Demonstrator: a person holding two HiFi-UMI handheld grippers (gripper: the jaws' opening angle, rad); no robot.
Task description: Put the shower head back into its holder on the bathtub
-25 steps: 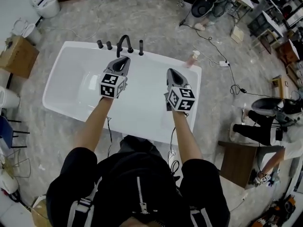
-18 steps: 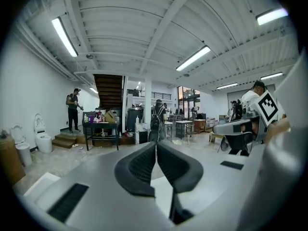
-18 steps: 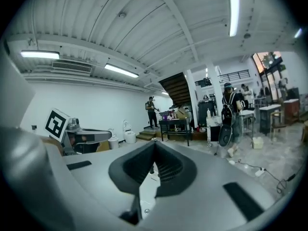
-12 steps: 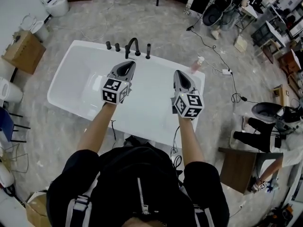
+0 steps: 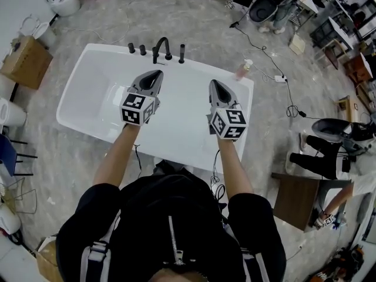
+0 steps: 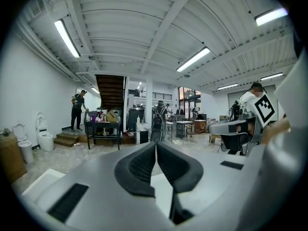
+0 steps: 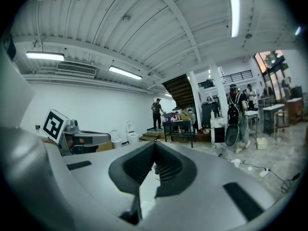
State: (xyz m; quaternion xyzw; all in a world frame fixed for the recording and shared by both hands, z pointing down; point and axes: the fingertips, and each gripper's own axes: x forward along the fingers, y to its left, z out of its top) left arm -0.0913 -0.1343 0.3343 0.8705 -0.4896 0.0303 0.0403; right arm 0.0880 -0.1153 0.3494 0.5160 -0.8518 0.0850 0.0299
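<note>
The white bathtub (image 5: 182,119) lay below me on the grey floor (image 5: 194,16). I held the left hand-held gripper (image 5: 156,74) and the right hand-held gripper (image 5: 213,83) side by side over its basin. Each had its jaws fully together, with nothing between them. On the far rim stood the black curved spout (image 5: 161,44). Just right of it was the slim black shower head (image 5: 182,53), upright and, as it seemed, in its holder, apart from both grippers. A small pink bottle (image 5: 242,69) stood at the right corner.
</note>
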